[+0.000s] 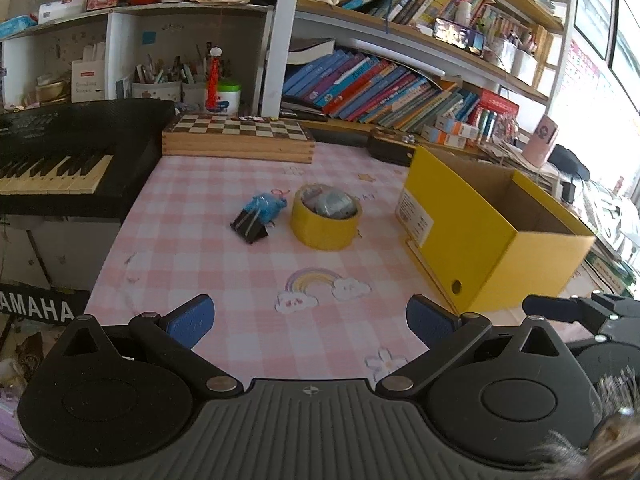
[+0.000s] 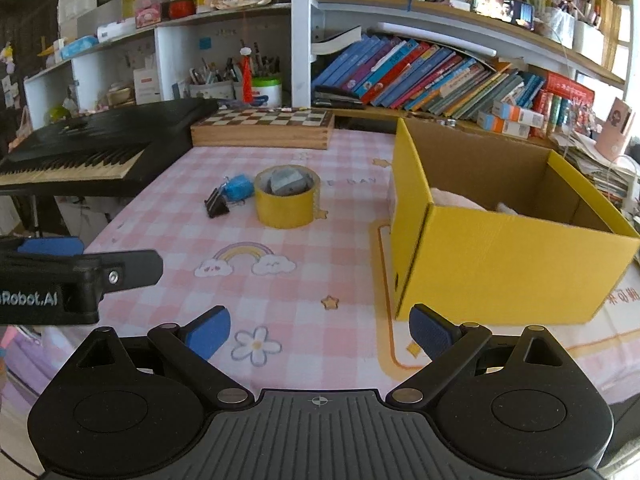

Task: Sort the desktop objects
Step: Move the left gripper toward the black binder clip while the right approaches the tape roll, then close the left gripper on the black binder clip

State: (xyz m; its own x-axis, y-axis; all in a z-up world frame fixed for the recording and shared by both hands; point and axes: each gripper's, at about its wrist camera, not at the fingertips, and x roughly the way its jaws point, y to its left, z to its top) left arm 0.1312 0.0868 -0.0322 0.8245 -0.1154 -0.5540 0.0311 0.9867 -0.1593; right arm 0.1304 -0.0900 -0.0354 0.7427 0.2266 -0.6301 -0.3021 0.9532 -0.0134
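Observation:
A yellow tape roll [image 1: 325,216] [image 2: 286,199] stands on the pink checked cloth with a grey object inside it. A black binder clip [image 1: 249,225] [image 2: 216,203] and a small blue item [image 1: 266,207] [image 2: 239,187] lie just left of it. An open yellow cardboard box [image 1: 492,240] [image 2: 504,256] stands to the right, with something pale inside. My left gripper [image 1: 310,320] is open and empty, well short of the tape. My right gripper [image 2: 320,332] is open and empty, near the box's front corner.
A black Yamaha keyboard [image 1: 52,160] [image 2: 80,152] borders the cloth on the left. A wooden chessboard box [image 1: 238,140] [image 2: 262,128] sits at the back. Bookshelves [image 1: 384,88] stand behind. The left gripper's side [image 2: 60,276] shows in the right wrist view.

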